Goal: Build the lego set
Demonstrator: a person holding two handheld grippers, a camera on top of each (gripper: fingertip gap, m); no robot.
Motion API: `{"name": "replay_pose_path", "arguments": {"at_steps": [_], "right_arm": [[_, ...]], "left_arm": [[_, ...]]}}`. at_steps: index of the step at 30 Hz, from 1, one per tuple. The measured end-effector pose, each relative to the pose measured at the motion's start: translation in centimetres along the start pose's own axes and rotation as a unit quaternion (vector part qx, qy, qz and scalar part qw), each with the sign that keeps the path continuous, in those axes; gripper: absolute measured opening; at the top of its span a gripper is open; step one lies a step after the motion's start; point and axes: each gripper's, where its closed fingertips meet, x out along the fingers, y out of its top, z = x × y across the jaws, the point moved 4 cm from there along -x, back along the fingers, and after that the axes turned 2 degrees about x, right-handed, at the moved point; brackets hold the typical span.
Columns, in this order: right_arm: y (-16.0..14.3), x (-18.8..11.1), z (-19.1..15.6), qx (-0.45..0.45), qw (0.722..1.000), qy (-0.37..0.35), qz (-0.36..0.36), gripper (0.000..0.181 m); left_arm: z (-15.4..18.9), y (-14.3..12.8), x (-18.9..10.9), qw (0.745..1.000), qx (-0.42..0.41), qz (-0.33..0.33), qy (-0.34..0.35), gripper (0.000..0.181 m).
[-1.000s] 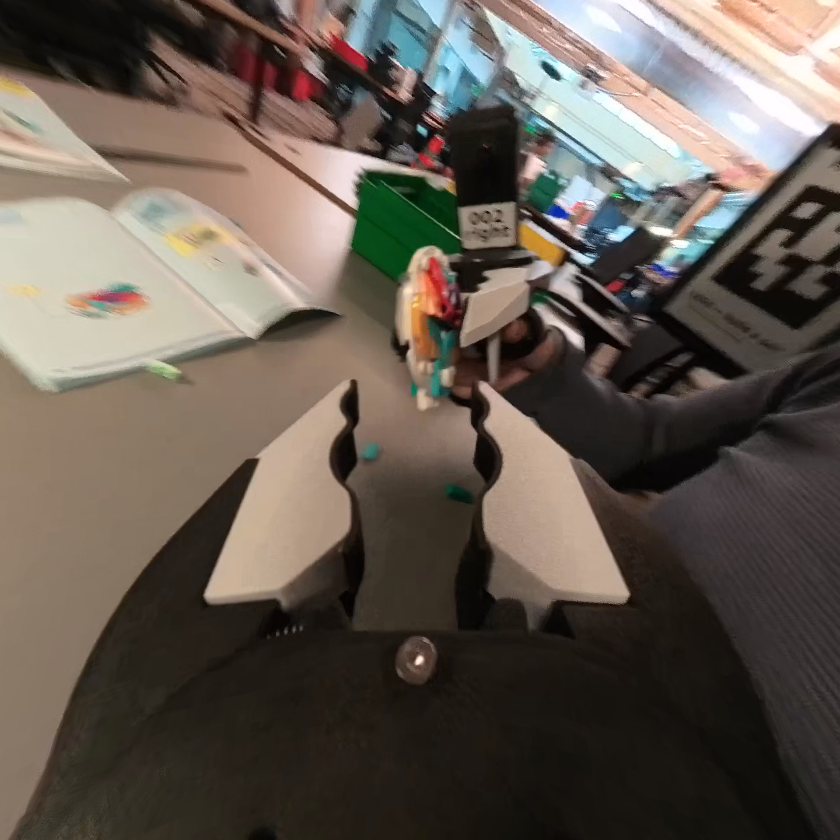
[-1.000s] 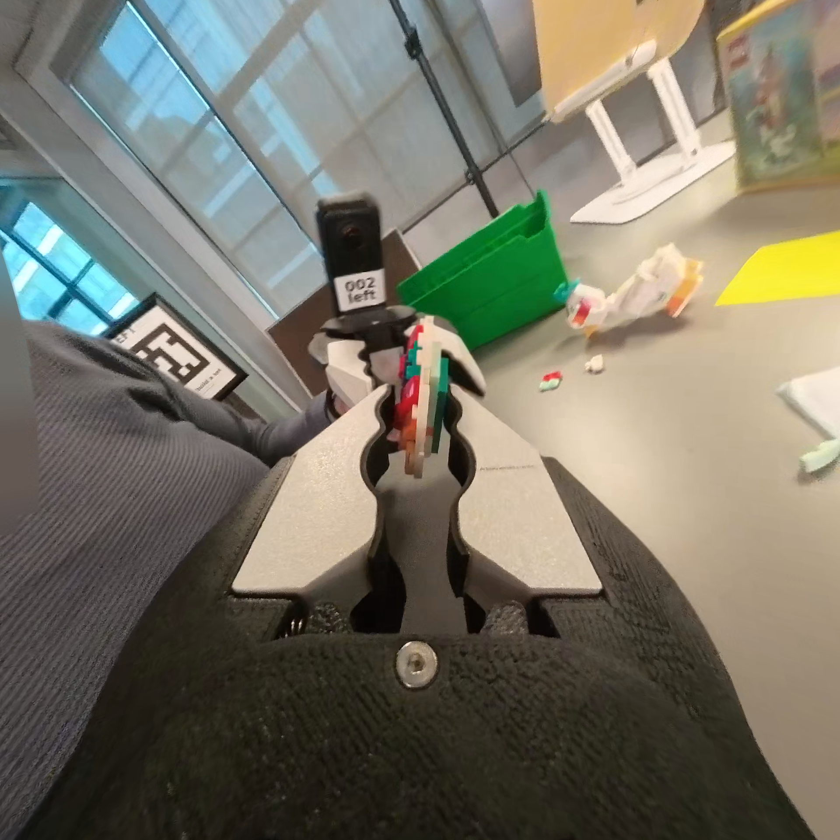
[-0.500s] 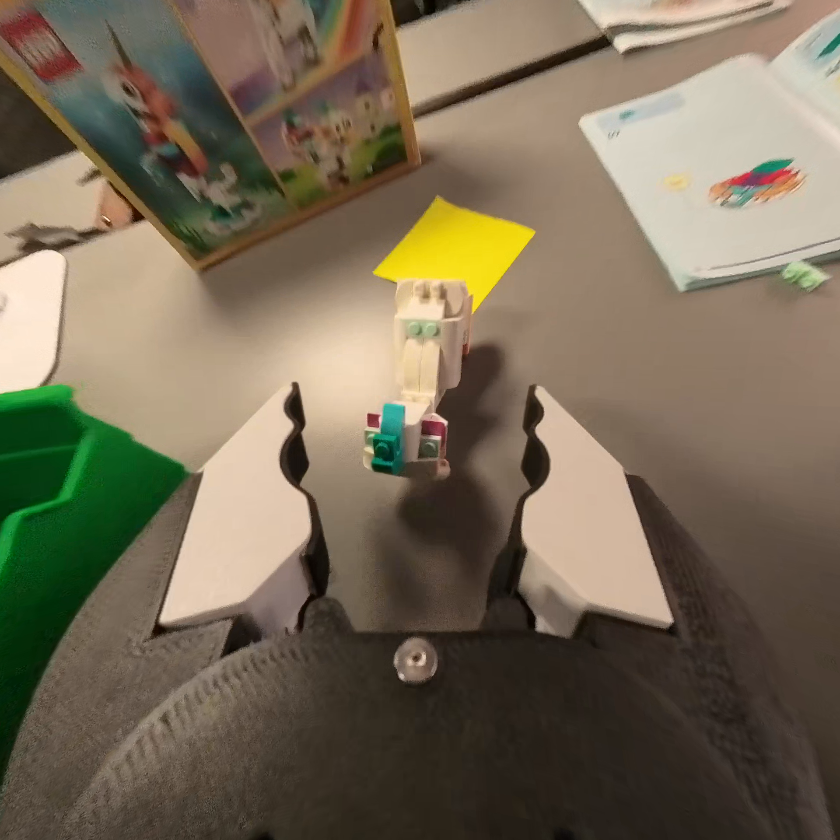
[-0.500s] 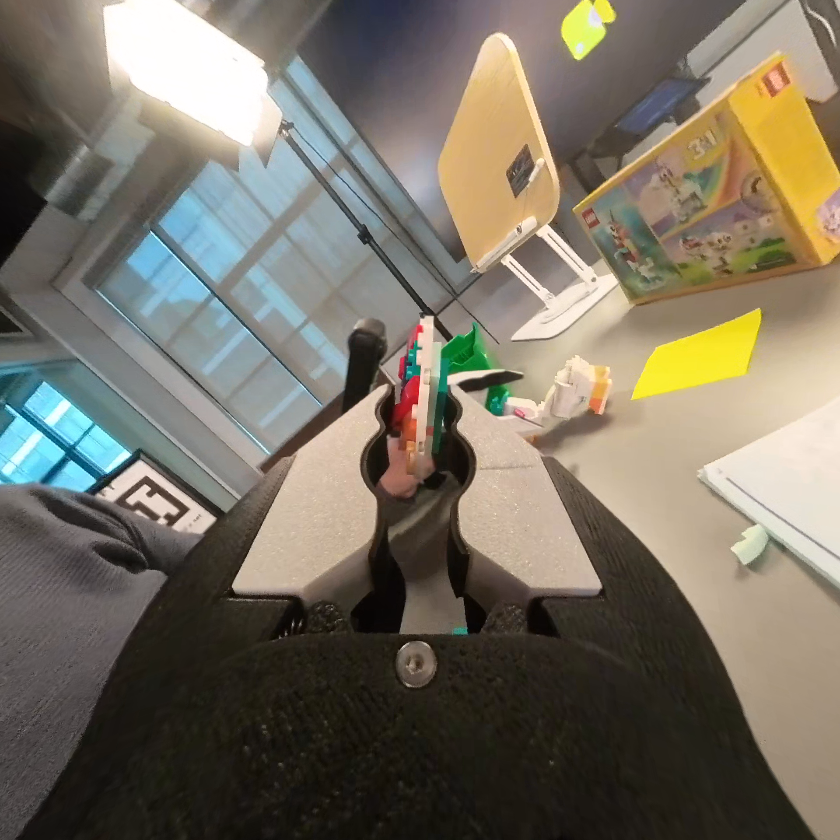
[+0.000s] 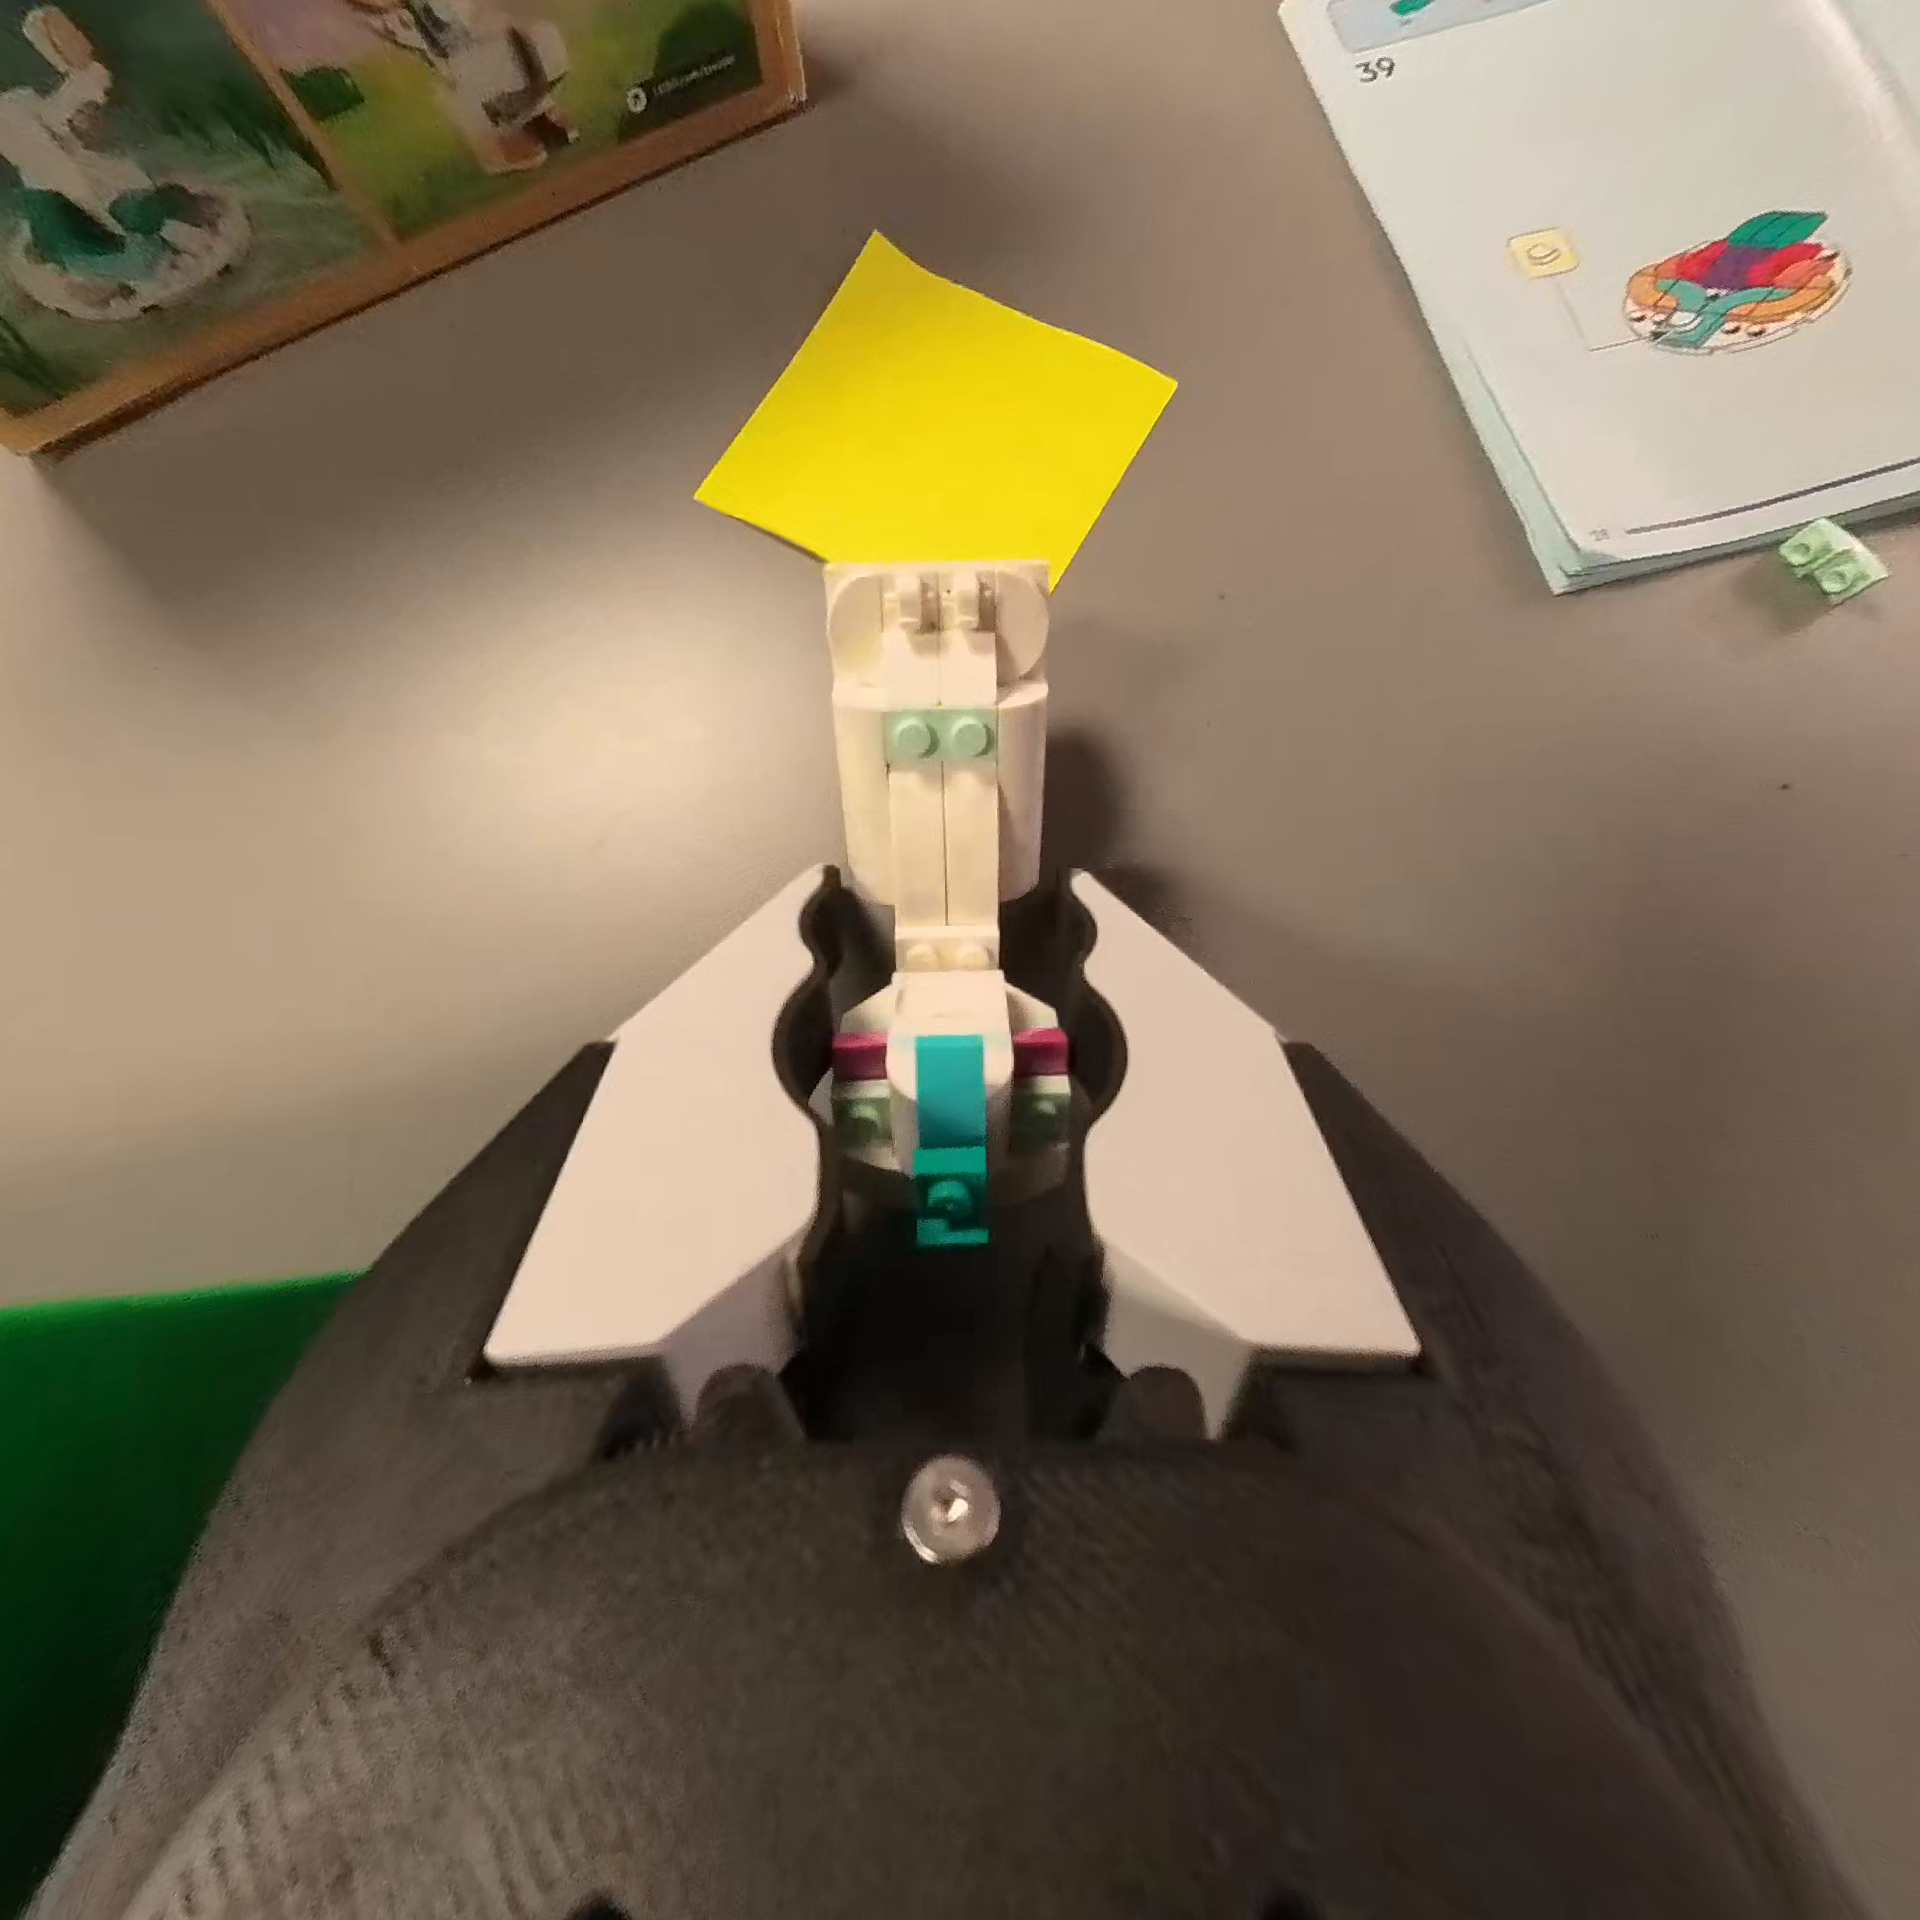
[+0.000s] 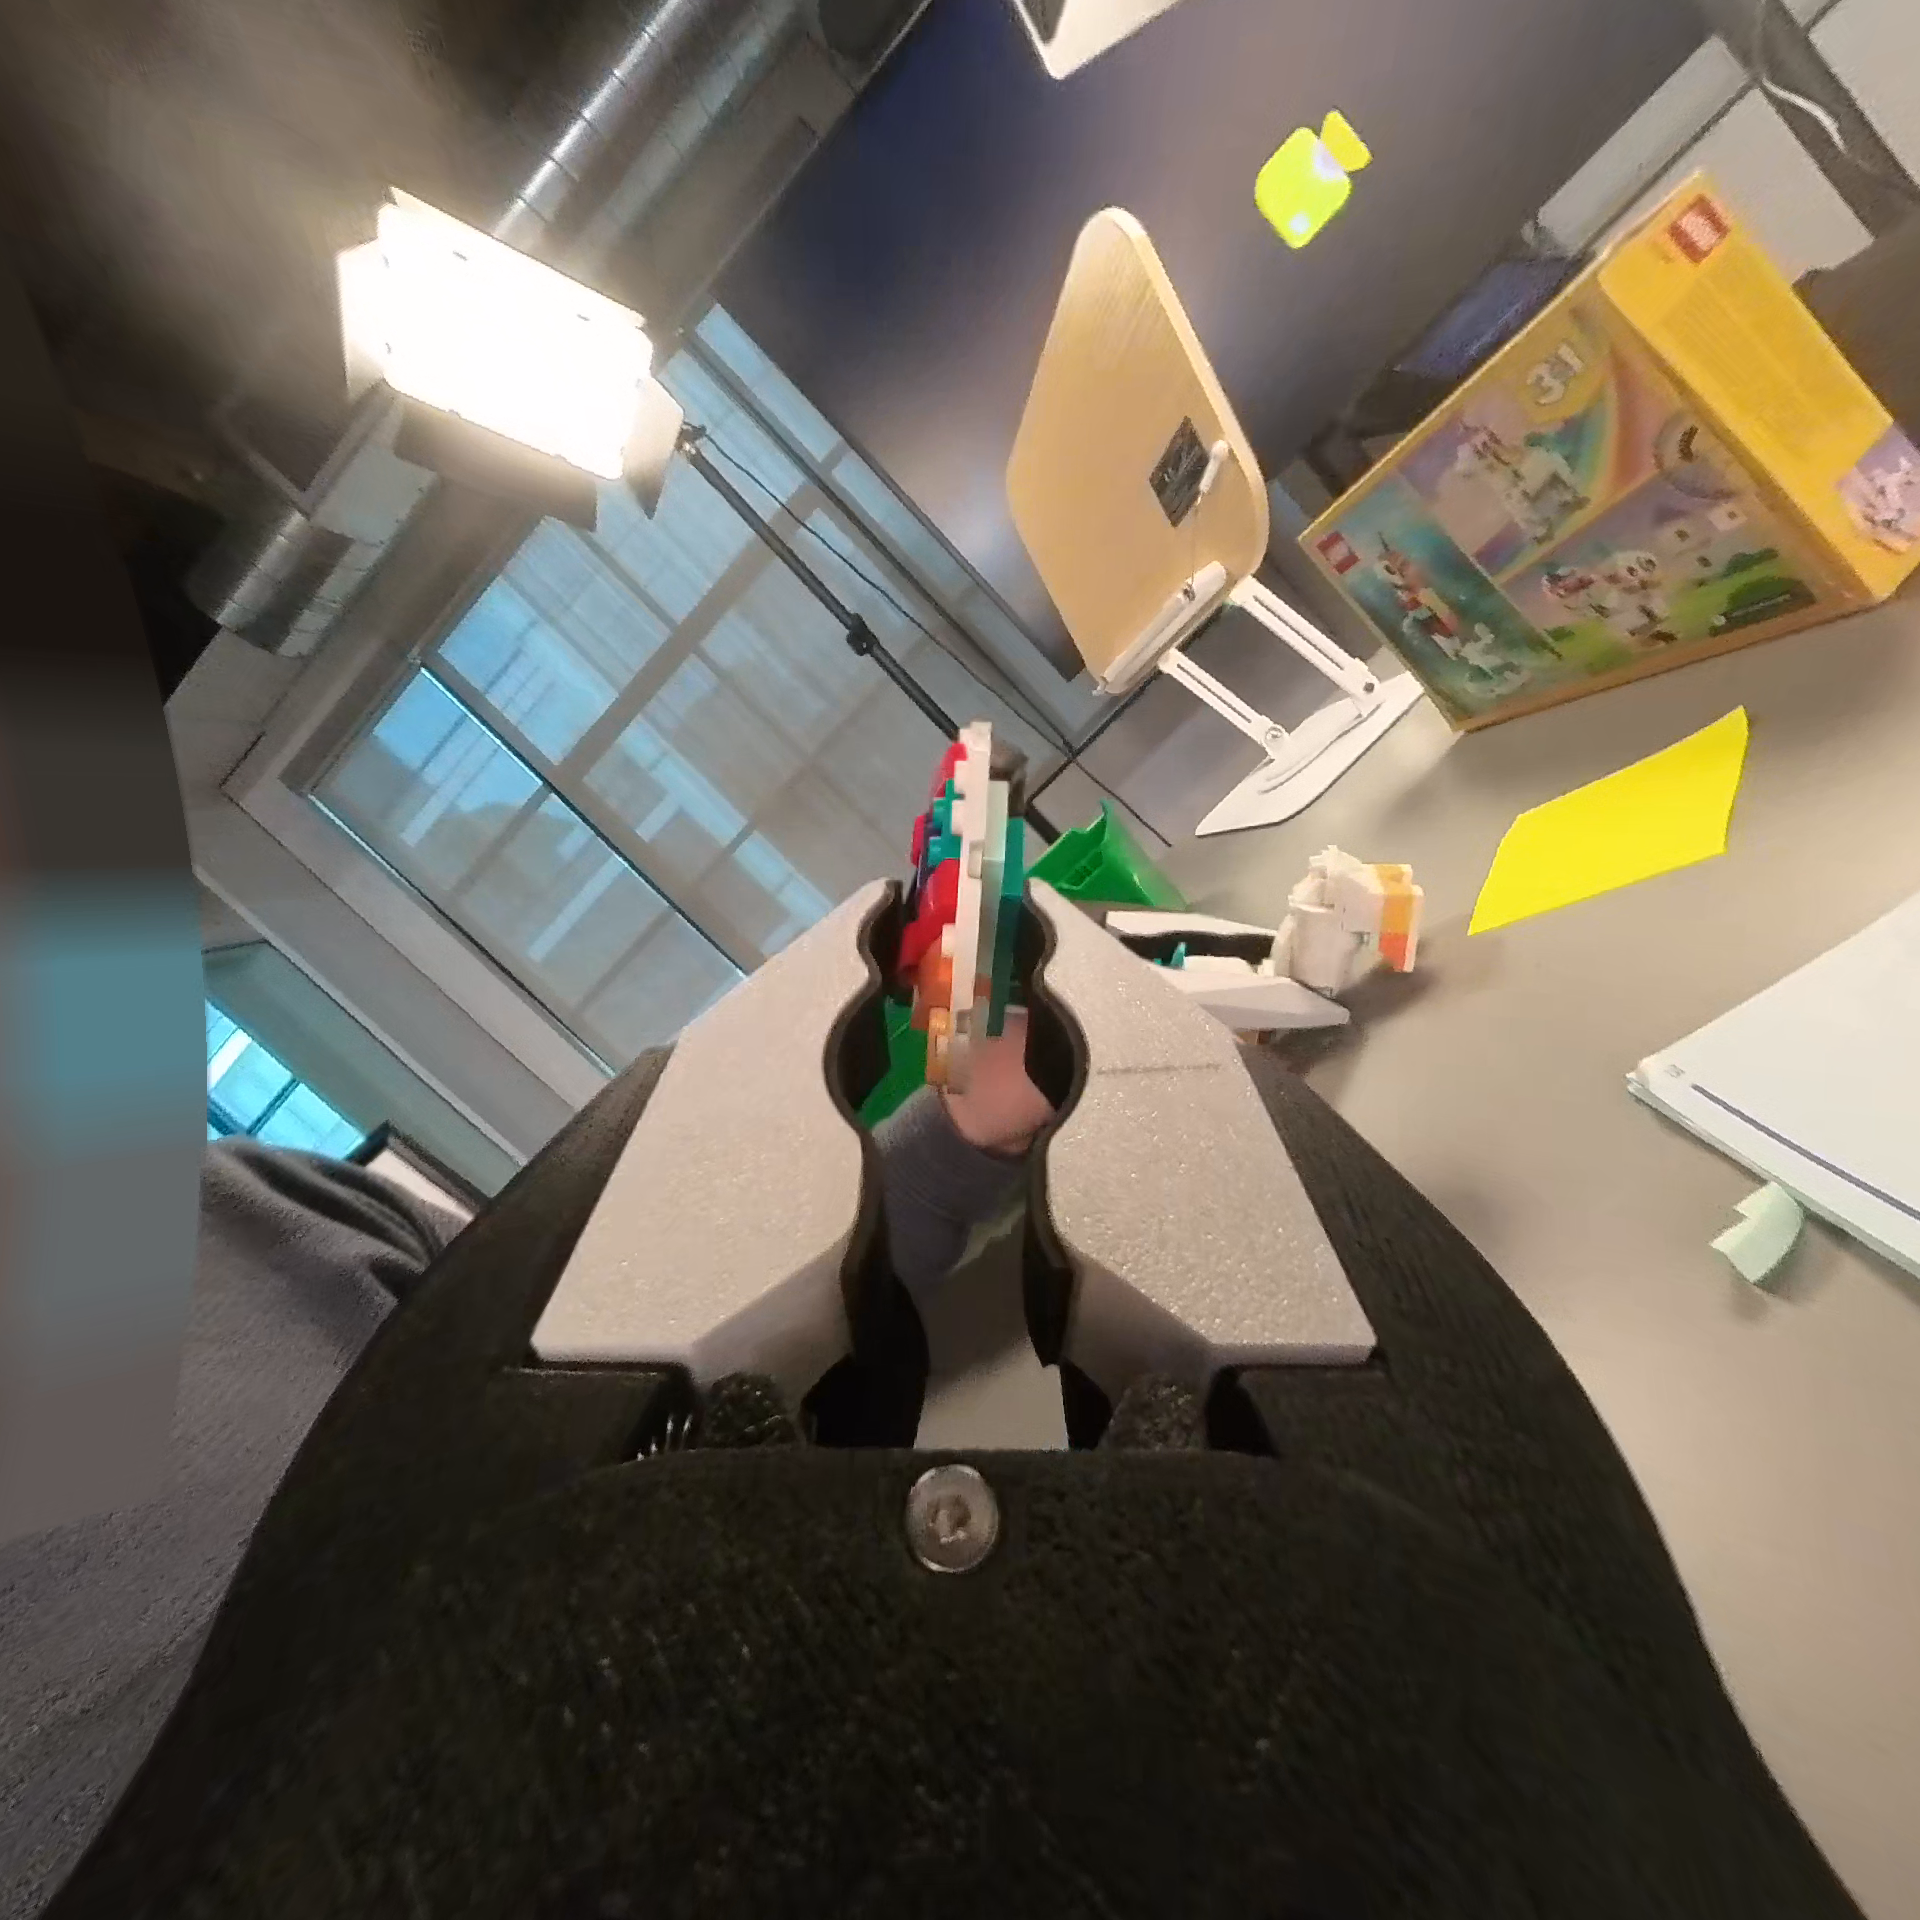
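A white lego animal lies on the grey table, its head with teal and magenta bricks toward me. My left gripper has its jaws closed in on the animal's neck and head, and the head sits in the round notch between them. In the right wrist view the animal lies past my fingers with the left gripper's fingers at it. My right gripper is shut on a flat multicoloured lego plate assembly, held on edge above the table.
A yellow paper square lies just beyond the animal. The lego box stands at the far left, the open instruction booklet at the right with a light-green piece by it. A green bin is at my left.
My left gripper swung away from the right gripper, came down over the white animal and narrowed its jaws around the head. The right gripper tilted upward, still holding the plate assembly.
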Motion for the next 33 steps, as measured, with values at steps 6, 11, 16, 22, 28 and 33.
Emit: {"name": "replay_pose_path", "arguments": {"at_steps": [6, 11, 16, 22, 28, 33], "right_arm": [[0.9, -0.4, -1.5, -0.059, 0.995, -0.069, 0.033, 0.019], [0.6, -1.0, -1.6, -0.104, 0.988, -0.108, 0.030, 0.019], [-1.3, -1.2, 0.8, -0.084, 0.984, -0.154, -0.008, 0.019], [-3.2, -1.3, 3.5, -0.050, 0.978, -0.194, -0.058, 0.019], [-4.2, -1.2, 4.8, -0.054, 0.971, -0.216, -0.085, 0.019], [-4.3, -0.8, 4.5, -0.063, 0.974, -0.204, -0.080, 0.019]], "left_arm": [[3.6, 1.0, -2.3, 0.997, 0.045, 0.002, -0.058, 0.039], [9.4, 0.9, -4.5, 0.982, 0.125, -0.045, -0.133, 0.039], [13.6, 0.2, -5.2, 0.967, 0.182, -0.081, -0.158, 0.039], [15.0, 0.4, -4.6, 0.966, 0.190, -0.086, -0.150, 0.038], [14.6, -0.4, -4.3, 0.966, 0.179, -0.113, -0.149, 0.039], [14.5, -0.4, -4.3, 0.966, 0.178, -0.120, -0.141, 0.039]]}}
